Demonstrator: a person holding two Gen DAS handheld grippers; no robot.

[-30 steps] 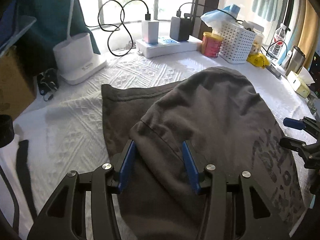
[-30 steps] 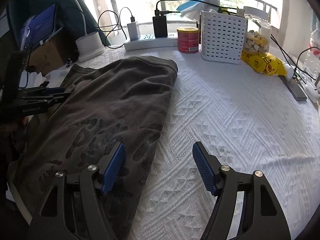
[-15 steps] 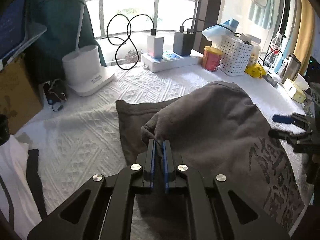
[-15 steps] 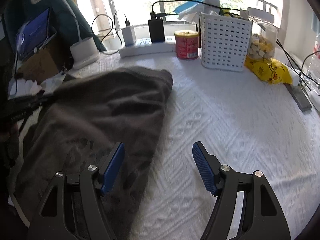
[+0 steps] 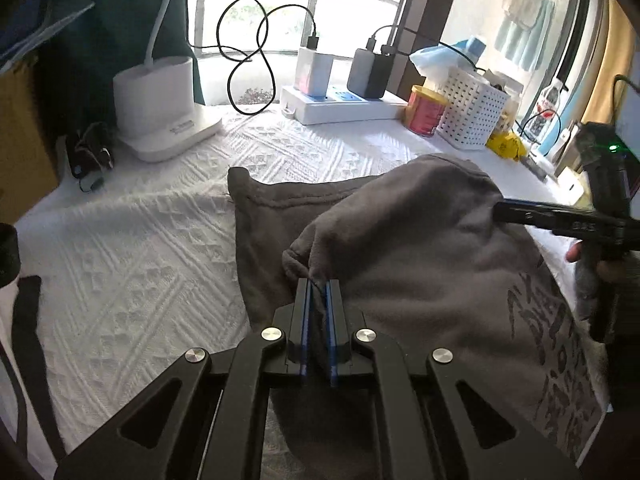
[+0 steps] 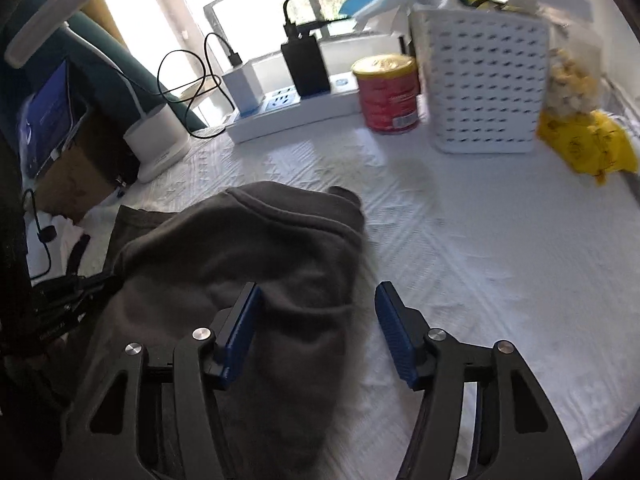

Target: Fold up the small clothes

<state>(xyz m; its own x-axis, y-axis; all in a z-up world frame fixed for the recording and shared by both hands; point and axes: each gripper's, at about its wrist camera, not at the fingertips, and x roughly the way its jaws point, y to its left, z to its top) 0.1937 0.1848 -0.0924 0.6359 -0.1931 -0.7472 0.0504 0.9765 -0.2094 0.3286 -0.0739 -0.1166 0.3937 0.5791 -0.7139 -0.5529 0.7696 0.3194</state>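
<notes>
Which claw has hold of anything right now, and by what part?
The left claw is shut on a bunched fold at the dark grey garment's edge. The right claw, just closing, straddles the cloth without pinching it.

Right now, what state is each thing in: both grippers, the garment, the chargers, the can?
left gripper: shut, fingers pinching a fold of the grey garment.
right gripper: open, closing in, garment edge between its fingers.
grey garment: partly folded over itself, bunched, lying on the white cloth.
chargers: plugged into the power strip.
red can: upright, lid on.
</notes>
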